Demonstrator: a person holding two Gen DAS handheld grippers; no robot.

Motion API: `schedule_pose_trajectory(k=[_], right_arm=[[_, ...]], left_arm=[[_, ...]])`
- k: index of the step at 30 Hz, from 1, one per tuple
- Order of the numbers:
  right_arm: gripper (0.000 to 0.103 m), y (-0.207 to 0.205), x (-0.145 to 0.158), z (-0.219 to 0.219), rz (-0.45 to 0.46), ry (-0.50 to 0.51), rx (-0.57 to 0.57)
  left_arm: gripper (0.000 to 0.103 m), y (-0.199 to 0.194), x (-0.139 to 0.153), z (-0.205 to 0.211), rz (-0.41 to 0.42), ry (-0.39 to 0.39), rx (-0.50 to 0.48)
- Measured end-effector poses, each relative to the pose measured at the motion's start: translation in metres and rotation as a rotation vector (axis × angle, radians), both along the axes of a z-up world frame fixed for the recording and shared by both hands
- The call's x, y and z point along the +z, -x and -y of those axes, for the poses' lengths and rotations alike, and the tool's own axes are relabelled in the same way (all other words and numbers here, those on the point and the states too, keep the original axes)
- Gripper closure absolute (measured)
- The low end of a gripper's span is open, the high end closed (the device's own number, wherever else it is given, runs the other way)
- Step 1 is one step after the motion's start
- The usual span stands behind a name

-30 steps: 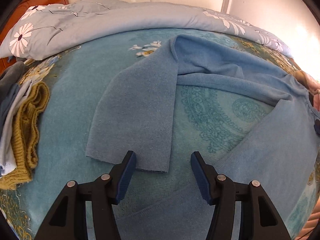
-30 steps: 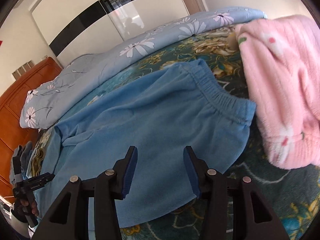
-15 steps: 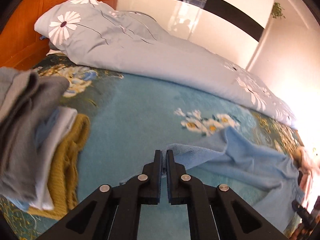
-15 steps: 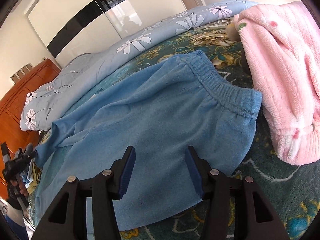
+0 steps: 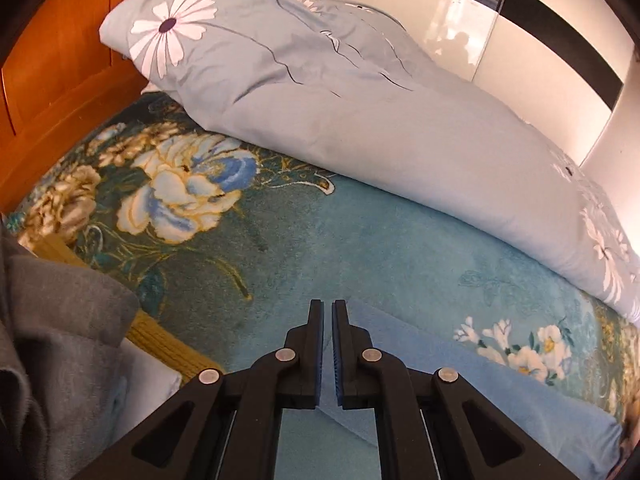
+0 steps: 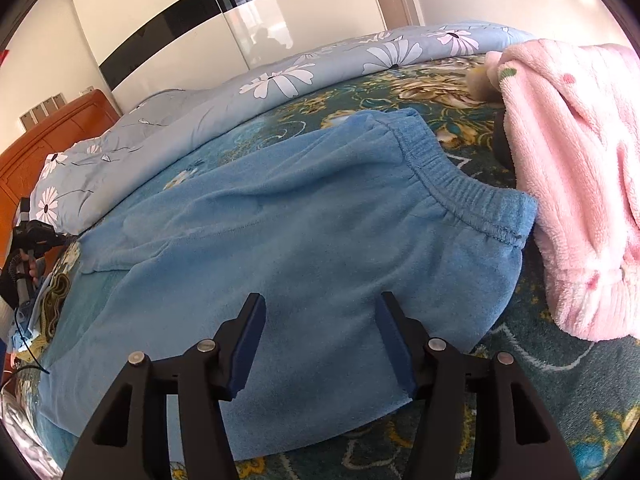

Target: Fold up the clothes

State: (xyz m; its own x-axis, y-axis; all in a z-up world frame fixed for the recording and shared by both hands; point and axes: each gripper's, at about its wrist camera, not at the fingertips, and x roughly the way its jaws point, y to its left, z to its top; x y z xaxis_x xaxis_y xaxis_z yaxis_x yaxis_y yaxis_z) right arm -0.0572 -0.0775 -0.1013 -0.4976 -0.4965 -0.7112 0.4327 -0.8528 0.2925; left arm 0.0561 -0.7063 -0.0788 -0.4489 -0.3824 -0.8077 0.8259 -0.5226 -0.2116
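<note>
Since the earlier frame, the left gripper [image 5: 327, 346] had snapped together on the trousers' [image 6: 304, 264] leg hem and swung it toward the headboard [image 5: 60, 80]. The trousers lay spread on the bedspread [image 5: 360, 240], waistband far from the headboard. The right gripper [image 6: 320, 344] hovered over them, jaws widening, nothing between.

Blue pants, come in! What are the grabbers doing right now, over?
Left gripper shut, pinching blue pants fabric. Right gripper opening above the pants near the waistband, holding nothing. Pink fleece lies close beside the waistband.
</note>
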Motion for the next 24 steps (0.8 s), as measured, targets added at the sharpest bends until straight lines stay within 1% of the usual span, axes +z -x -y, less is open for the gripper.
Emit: schedule_pose_trajectory(k=[1,4,6,9,11,14,17,18,19,20,21,22,23,24], right_arm=[[0.044,0.0,0.0,0.0,-0.001,-0.003,0.002],[0.042,0.0,-0.001,0.002,-0.002,-0.002,0.002],[0.038,-0.001,0.0,0.004,-0.005,-0.006,-0.001],[0.037,-0.003,0.0,0.008,-0.013,-0.025,-0.006],[0.037,-0.003,0.001,0.01,-0.017,-0.038,-0.009],[0.037,-0.002,0.001,0.008,-0.006,-0.026,-0.009],[0.037,0.001,0.001,0.004,0.013,0.005,-0.008],[0.037,0.001,0.001,0.003,0.015,0.01,-0.006],[0.037,0.002,0.001,0.003,0.015,0.013,-0.004],[0.037,0.001,0.0,0.004,0.012,0.01,-0.003],[0.037,0.001,0.0,0.004,0.006,0.005,-0.002],[0.037,0.0,0.0,0.005,0.0,-0.001,-0.001],[0.037,-0.001,0.0,0.006,-0.003,-0.006,0.0],[0.037,-0.001,0.0,0.006,-0.005,-0.011,0.001]], left_arm=[[0.098,-0.004,-0.006,0.001,-0.01,-0.039,0.01],[0.097,-0.014,-0.028,-0.006,-0.027,-0.188,-0.007],[0.097,-0.02,-0.04,-0.013,-0.044,-0.259,-0.017],[0.097,-0.024,-0.054,-0.02,-0.062,-0.311,-0.003],[0.097,-0.026,-0.064,-0.018,-0.081,-0.351,0.032],[0.094,-0.027,-0.077,-0.013,-0.128,-0.411,0.089],[0.094,-0.03,-0.08,-0.013,-0.164,-0.439,0.149],[0.092,-0.03,-0.078,-0.016,-0.165,-0.435,0.162],[0.089,-0.029,-0.075,-0.019,-0.154,-0.412,0.166],[0.078,-0.028,-0.071,-0.022,-0.133,-0.375,0.17],[0.061,-0.027,-0.068,-0.025,-0.111,-0.338,0.178],[0.056,-0.027,-0.065,-0.027,-0.086,-0.301,0.192],[0.054,-0.027,-0.064,-0.028,-0.081,-0.283,0.2],[0.054,-0.027,-0.066,-0.027,-0.098,-0.288,0.2]])
